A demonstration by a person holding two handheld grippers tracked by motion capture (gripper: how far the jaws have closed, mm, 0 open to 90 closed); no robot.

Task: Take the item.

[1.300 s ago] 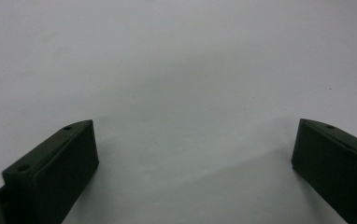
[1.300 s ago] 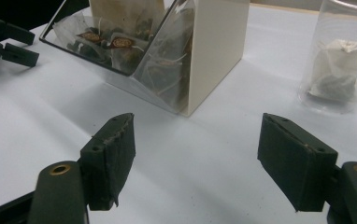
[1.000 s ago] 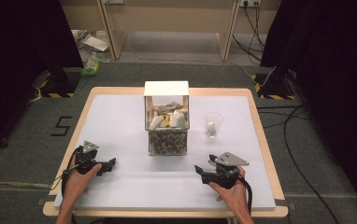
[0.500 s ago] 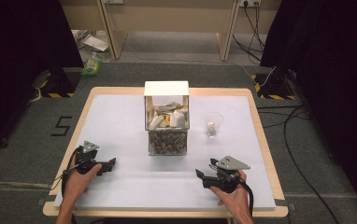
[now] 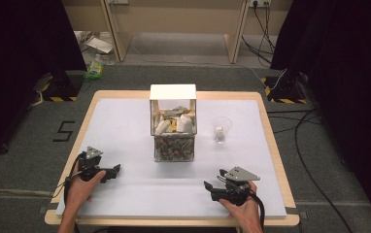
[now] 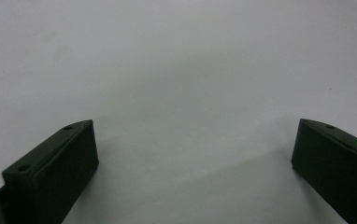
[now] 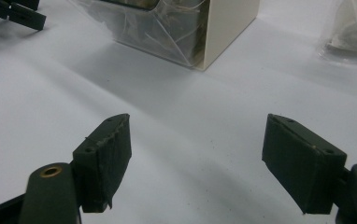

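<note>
Not much going on, but the right tool (image 5: 211, 188) has slid a bit nearer the person's edge of the bench (image 5: 125, 121) over the last second, and it looks slightly more turned toward the middle. The left tool (image 5: 111, 171) hasn't budged, parked at the near left.

Both are empty. In the right gripper view the jaws stand wide apart over bare white surface, same story in the left gripper view, wide with nothing between them.

The clear box (image 5: 174, 128) sits mid-bench, white lid on top, stuffed with what look like small packets or sachets, hard to tell exactly. From the right tool it shows ahead and to the left (image 7: 167, 32), well apart from the jaws. A small clear cup (image 5: 221, 128) stands just right of the box, something small in the bottom.

My read: nothing's really started. That little shuffle looks like settling in before a reach, and the right tool seems the likelier one to go first.
</note>
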